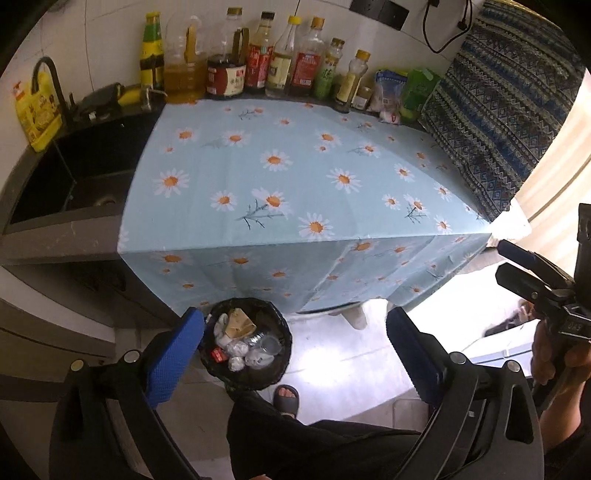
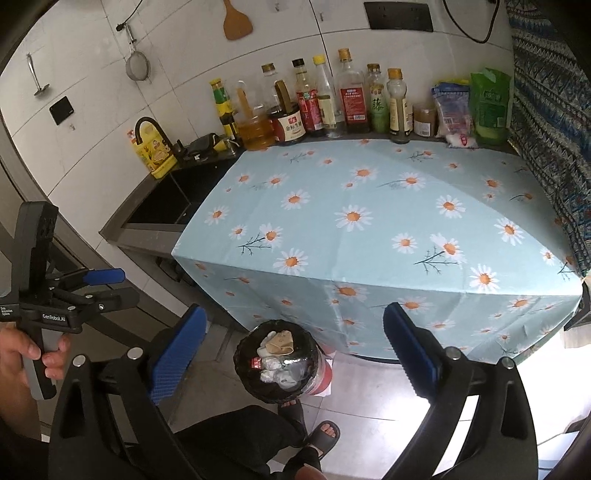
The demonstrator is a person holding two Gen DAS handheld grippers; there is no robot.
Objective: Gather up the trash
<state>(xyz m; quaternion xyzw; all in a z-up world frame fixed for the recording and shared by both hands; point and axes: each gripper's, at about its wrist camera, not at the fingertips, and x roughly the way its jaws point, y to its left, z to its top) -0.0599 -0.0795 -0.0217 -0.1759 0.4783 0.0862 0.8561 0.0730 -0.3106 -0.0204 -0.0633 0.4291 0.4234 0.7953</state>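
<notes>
Each hand-held gripper, left (image 1: 295, 354) and right (image 2: 295, 350), has black arms, silver screws and textured blue pads (image 1: 173, 354). White "GenRobot.AI" lettering marks the left one. Bare hand (image 2: 22, 354), black trousers (image 1: 314, 443), dark sandals (image 2: 325, 435).

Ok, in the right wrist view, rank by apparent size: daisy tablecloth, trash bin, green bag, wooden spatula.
1. daisy tablecloth
2. trash bin
3. green bag
4. wooden spatula
The bin sits nearer the camera, so its lead over the bag is uncertain.
</notes>
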